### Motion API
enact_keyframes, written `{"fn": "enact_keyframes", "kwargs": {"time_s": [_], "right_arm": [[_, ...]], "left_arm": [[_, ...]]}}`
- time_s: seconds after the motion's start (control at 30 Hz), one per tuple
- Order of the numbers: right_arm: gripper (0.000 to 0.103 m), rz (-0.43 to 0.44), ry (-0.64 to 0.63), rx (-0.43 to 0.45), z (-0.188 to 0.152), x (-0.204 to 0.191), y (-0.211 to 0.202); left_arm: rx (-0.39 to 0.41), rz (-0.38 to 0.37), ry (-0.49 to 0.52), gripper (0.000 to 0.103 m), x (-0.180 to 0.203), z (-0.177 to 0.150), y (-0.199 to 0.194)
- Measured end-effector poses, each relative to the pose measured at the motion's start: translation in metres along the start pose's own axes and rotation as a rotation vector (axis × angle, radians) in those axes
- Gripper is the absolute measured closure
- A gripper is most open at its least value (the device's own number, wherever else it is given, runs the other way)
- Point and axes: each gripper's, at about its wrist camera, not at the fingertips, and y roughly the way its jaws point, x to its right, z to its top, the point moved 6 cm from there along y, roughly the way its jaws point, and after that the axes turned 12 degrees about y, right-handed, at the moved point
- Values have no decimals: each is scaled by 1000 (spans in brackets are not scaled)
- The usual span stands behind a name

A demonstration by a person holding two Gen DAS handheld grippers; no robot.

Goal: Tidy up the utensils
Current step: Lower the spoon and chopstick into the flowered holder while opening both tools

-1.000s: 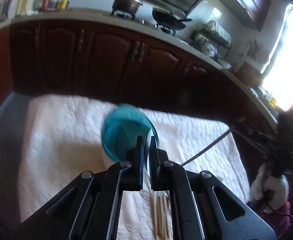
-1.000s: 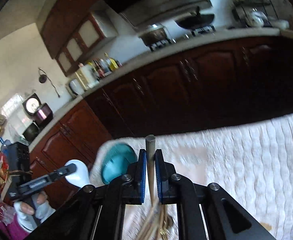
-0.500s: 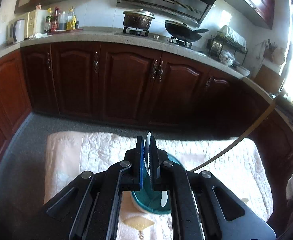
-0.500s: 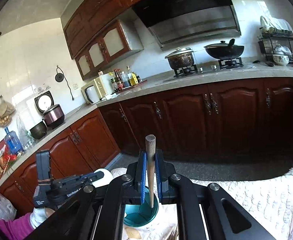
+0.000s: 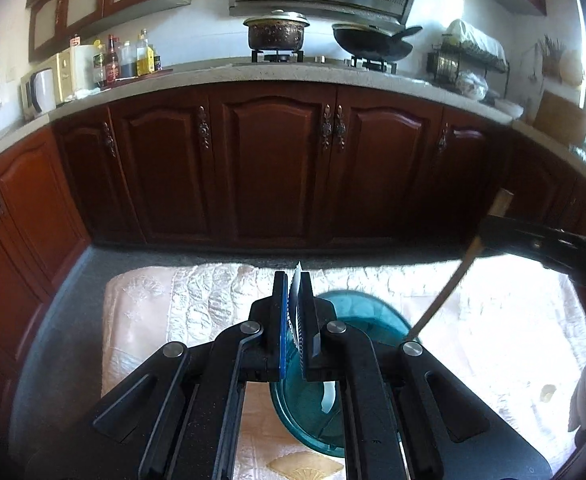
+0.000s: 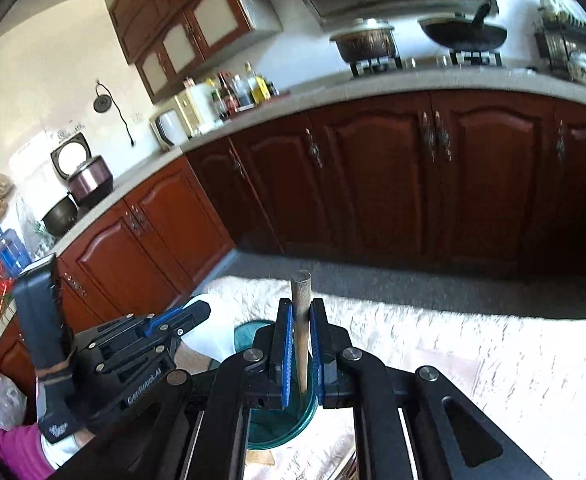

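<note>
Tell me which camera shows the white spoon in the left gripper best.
The right wrist view: the white spoon shows its bowl, sideways, past the left gripper. The left wrist view shows only a thin edge between shut jaws, plus a sliver over the teal cup.

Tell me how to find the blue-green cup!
Look at the pale quilted cloth spread in front of the dark wooden cabinets. The teal cup stands on it, just beyond both grippers. It is the only see-through blue-green thing there.

both grippers, apparently with spoon (image 6: 209, 330) and chopstick (image 6: 302, 320), moved over the teal bowl (image 5: 357, 316).
</note>
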Motion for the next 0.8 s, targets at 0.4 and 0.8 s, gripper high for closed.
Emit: {"fn": "enact_keyframes", "kwargs": {"time_s": [0.4,0.8], "right_arm": [[93,25,96,-11,-1,19,21],[69,18,90,10,-8,16,4]], "left_arm": [[-76,-22,-36,100,3,-25,16],[-98,-82,-84,70,7,-31,5]]}}
